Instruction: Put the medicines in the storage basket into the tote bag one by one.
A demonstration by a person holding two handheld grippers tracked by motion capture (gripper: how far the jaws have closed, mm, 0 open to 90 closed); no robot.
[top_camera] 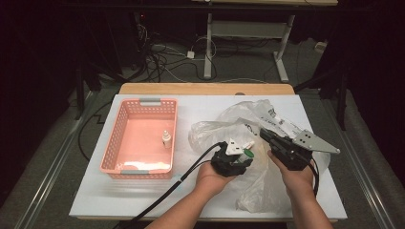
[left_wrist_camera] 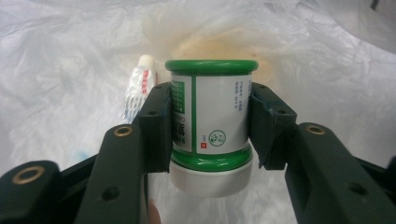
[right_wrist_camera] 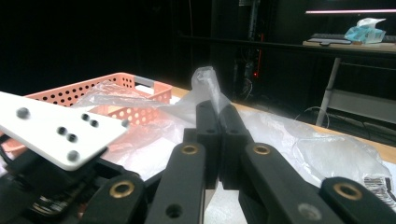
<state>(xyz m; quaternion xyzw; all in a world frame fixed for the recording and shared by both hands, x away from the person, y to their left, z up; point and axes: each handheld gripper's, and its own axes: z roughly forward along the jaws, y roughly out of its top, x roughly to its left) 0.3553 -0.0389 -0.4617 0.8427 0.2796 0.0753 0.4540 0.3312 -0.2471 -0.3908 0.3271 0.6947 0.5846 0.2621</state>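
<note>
Glossy plastic jar; thin crinkled translucent plastic bag.

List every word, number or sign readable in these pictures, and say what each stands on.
None reads clearly.
Green-and-white jar, clamped in the left gripper: a round green logo, a small red square mark and sideways print, all too small to read.
Tube behind the jar: red print, blurred.
Plastic bag: black print and a barcode label, too small.

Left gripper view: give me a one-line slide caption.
Left gripper clamps a green-banded white jar inside the clear plastic bag, a small tube lying behind.
</note>
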